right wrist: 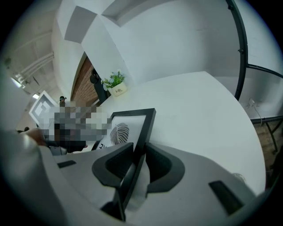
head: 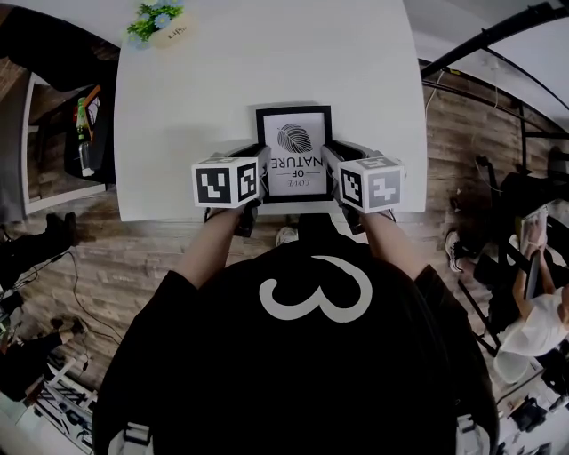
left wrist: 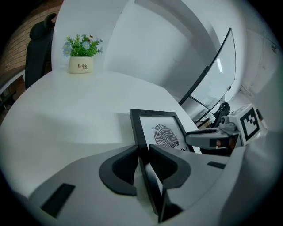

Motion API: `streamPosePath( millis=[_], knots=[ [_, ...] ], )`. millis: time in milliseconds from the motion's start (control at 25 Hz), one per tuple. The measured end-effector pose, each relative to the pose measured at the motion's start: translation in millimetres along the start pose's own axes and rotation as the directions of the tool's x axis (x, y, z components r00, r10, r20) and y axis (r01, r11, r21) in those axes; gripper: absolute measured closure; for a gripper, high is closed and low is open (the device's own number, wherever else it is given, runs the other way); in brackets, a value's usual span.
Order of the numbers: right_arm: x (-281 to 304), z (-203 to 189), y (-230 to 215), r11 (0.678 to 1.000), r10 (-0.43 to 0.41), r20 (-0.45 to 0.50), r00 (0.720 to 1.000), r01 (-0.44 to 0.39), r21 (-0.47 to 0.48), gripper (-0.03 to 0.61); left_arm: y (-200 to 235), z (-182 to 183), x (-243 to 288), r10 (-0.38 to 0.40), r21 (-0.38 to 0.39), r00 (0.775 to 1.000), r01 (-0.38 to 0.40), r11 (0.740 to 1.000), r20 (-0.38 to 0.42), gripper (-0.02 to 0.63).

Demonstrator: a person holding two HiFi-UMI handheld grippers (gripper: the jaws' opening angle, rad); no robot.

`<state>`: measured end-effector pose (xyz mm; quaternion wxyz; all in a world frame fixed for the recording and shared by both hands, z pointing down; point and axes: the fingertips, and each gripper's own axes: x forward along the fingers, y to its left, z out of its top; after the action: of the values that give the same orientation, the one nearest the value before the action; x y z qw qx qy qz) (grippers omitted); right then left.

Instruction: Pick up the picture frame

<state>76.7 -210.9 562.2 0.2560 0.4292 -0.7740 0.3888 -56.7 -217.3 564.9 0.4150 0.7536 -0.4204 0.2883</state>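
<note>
The black picture frame (head: pixel 293 151), with a leaf print and lettering, is at the near edge of the white table (head: pixel 196 89). My left gripper (head: pixel 260 180) is shut on its left side rail; in the left gripper view the rail (left wrist: pixel 148 176) runs between the dark pads of that gripper (left wrist: pixel 142 161). My right gripper (head: pixel 331 175) is shut on the right side rail, and in the right gripper view the picture frame (right wrist: pixel 128 128) stands edge-on between the pads of that gripper (right wrist: pixel 139 161). I cannot tell whether the frame still rests on the table.
A small potted plant (head: pixel 158 22) stands at the table's far left corner, also in the left gripper view as the pot (left wrist: pixel 81 65). Wooden floor, a chair and shelves lie to the left, black metal bars and a seated person to the right.
</note>
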Motion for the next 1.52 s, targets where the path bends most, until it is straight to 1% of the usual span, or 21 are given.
streamPosePath(
  millis=[200, 480, 800, 1200, 1520],
  knots=[
    [-10, 7, 11, 0.999, -0.001, 0.028, 1.0, 0.002, -0.034, 0.476, -2, 5, -14, -0.006, 0.009, 1.0, 0.006, 1.0, 0.026, 0.524],
    [-26, 11, 28, 0.997, -0.012, 0.077, 0.997, 0.018, -0.075, 0.476, -9, 8, -40, -0.016, 0.042, 0.996, 0.013, 0.999, 0.082, 0.524],
    [-52, 18, 50, 0.996, 0.001, 0.151, 0.989, 0.012, -0.083, 0.476, -18, 12, -72, -0.02, 0.072, 0.989, 0.009, 0.997, 0.144, 0.523],
    [-89, 20, 71, 0.995, -0.01, 0.243, 0.97, 0.035, -0.098, 0.477, -39, 14, -112, -0.037, 0.138, 0.974, 0.006, 0.99, 0.225, 0.523],
    [-118, 23, 91, 0.992, -0.004, 0.306, 0.952, 0.042, -0.116, 0.477, -54, 15, -146, -0.071, 0.171, 0.956, 0.022, 0.985, 0.283, 0.523]
  ],
)
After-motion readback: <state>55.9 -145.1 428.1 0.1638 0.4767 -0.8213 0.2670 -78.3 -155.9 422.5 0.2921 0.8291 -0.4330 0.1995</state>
